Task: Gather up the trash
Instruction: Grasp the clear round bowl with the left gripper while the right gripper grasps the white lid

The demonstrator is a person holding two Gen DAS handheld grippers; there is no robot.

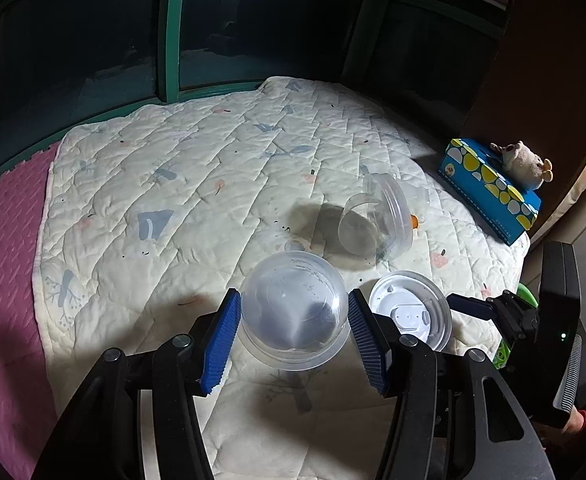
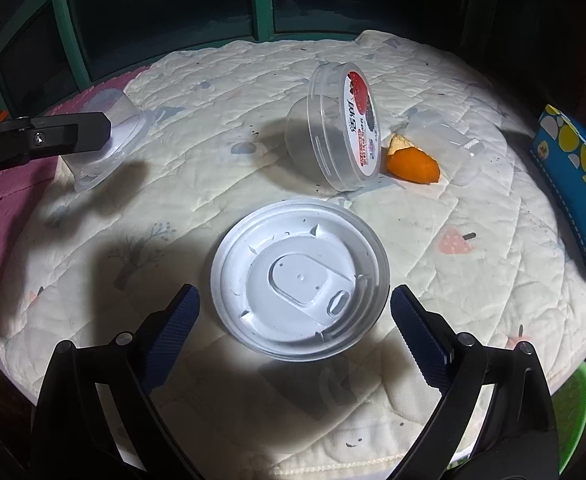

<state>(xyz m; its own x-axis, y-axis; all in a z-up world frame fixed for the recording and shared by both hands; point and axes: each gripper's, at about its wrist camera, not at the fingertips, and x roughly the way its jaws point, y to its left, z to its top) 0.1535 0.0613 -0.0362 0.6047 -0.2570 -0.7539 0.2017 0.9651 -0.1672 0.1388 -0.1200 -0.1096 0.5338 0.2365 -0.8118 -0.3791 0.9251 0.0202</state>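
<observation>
While nothing looks binned yet:
left gripper (image 1: 293, 334): clamped on clear cup (image 1: 295, 312)
right gripper (image 2: 295, 320): jaws wide, straddling lid (image 2: 299, 278), not touching
left on quilt (image 2: 473, 272): tub (image 2: 333, 128), peel (image 2: 413, 166)

A clear cup (image 1: 293, 312) is pinched between blue pads. A white lid (image 2: 299, 278) lies flat near the quilt's (image 2: 493, 280) front edge (inside up). A tub (image 2: 333, 128) lies tipped mid-quilt beside orange peel (image 2: 413, 166).
</observation>
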